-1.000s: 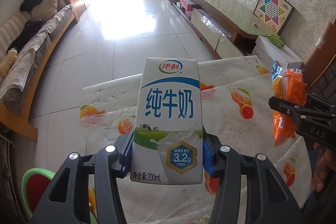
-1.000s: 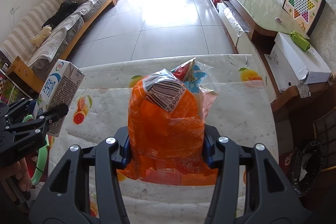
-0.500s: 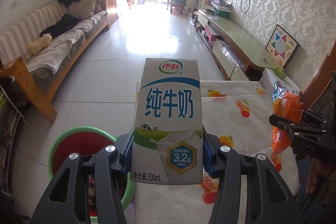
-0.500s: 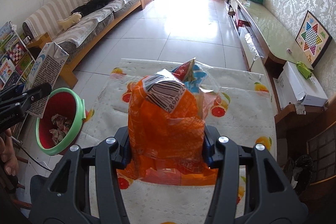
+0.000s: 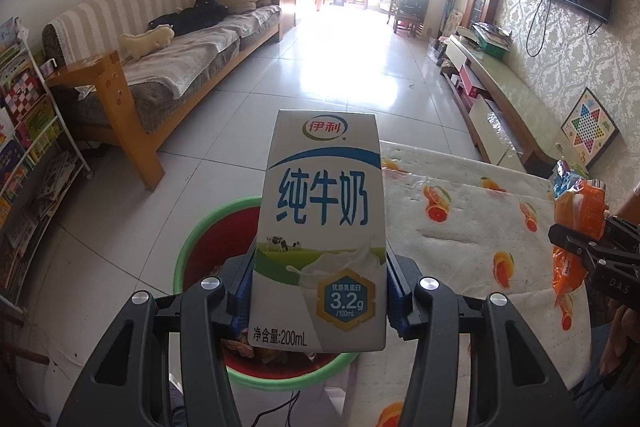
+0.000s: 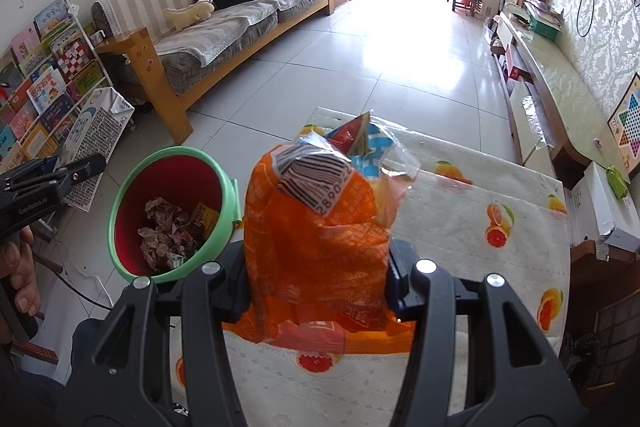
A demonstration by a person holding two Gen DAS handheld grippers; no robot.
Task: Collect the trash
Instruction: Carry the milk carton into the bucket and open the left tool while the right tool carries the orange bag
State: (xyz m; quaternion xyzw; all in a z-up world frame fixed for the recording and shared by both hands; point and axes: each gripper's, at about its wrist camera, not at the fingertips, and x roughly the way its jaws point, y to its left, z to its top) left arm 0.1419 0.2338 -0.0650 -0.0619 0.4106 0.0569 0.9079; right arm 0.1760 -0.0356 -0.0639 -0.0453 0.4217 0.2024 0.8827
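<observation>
Left hand-held gripper [image 5: 320, 303] clamps milk carton [image 5: 322, 227] upright; right hand-held gripper [image 6: 318, 285] grips orange bag [image 6: 316, 247], seemingly upright

The left gripper [image 5: 320, 301] pointed steeply downward above the green-rimmed bin [image 5: 188, 247], its 2 blue-padded jaws pressed against the sides of an upright milk carton [image 5: 322, 227]. The right gripper [image 6: 318, 285] pointed downward to the right of the bin, over the table edge, its 2 jaws clamped on an orange snack bag [image 6: 316, 239]. In the right wrist view, the person's left hand [image 6: 18, 275] gripped the left gripper's handle, left of the bin, fingers curled around it.
</observation>
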